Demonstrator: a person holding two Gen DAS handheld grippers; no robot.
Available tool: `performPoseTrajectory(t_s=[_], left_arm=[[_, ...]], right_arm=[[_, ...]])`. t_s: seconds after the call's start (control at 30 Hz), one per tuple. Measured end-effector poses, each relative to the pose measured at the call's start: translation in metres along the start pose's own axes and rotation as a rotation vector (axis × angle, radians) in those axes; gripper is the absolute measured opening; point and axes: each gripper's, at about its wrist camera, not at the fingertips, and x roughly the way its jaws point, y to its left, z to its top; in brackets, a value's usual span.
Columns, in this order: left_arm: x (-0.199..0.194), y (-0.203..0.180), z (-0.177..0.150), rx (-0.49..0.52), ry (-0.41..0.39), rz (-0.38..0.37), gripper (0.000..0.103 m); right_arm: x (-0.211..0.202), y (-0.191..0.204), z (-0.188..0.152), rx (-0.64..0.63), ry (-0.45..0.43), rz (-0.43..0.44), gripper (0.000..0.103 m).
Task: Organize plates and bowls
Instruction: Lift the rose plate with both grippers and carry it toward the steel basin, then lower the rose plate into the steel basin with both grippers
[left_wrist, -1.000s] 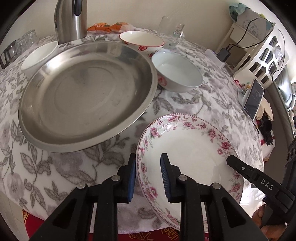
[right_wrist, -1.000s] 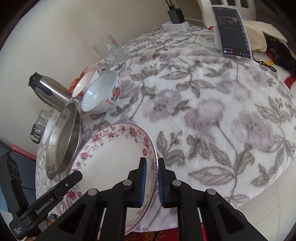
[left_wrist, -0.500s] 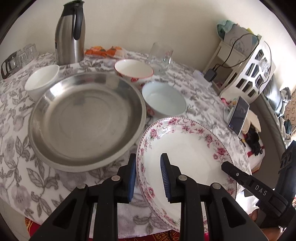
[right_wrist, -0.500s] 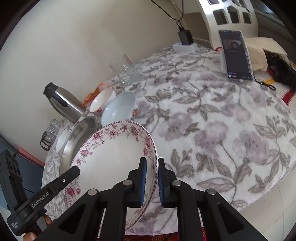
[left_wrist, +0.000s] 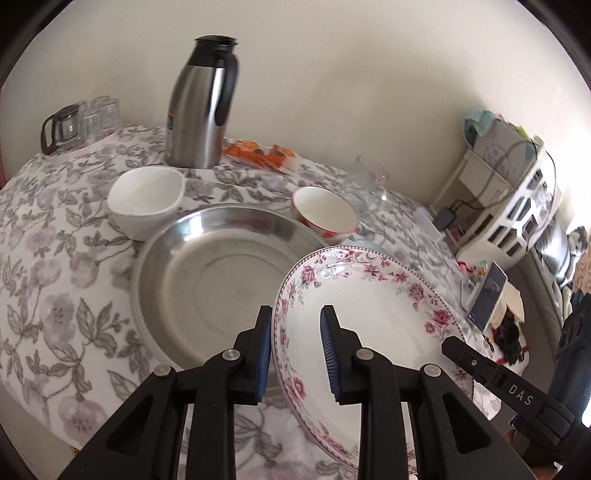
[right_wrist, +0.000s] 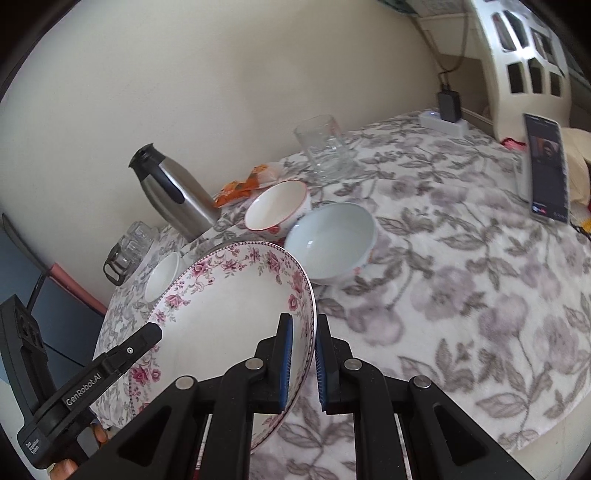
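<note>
A white plate with a pink floral rim (left_wrist: 373, 314) (right_wrist: 229, 314) is held in the air between both grippers, above the table. My left gripper (left_wrist: 295, 350) is shut on its left rim; my right gripper (right_wrist: 301, 363) is shut on its right rim. A large steel plate (left_wrist: 214, 273) lies on the table under and left of the floral plate. A white bowl (left_wrist: 146, 199) sits behind it on the left, a red-rimmed bowl (left_wrist: 325, 212) (right_wrist: 275, 206) behind it on the right, and a pale blue-white bowl (right_wrist: 332, 240) beside that.
A steel thermos jug (left_wrist: 201, 103) stands at the back by the wall, with orange snack packets (left_wrist: 262, 153) and a clear glass (right_wrist: 325, 146) near it. A glass pot with small glasses (left_wrist: 79, 123) is at the back left. A phone (right_wrist: 546, 170) leans at the right edge.
Both grippers have lifted the floral plate up off the table and carried it left, over the edge of the steel plate. The table now lies farther below.
</note>
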Motion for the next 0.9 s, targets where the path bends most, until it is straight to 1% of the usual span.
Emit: performPoseTrajectory(t_s=[0.17,0.3,0.4,0.57,0.9], left_arm=[[0.007,0.029,0.009,-0.049,0.002,0.045,0.027],[0.016,0.049,0.013,-0.08,0.015,0.081,0.027],[0.029,0.063,0.016,-0.098,0.04,0.101,0.027],[0.044,0.078,0.021,-0.118,0.06,0.128,0.027],[0.069,0.09,0.027,-0.142,0.093,0.14,0.027]], right_arm=[[0.028,0.031,0.006,-0.054,0.032,0.001,0.013],[0.051,0.047,0.01,-0.088,0.056,-0.001,0.013],[0.068,0.055,0.013,-0.097,0.076,-0.007,0.013],[0.094,0.061,0.017,-0.103,0.11,-0.008,0.013],[0.119,0.062,0.023,-0.112,0.135,-0.023,0.013]])
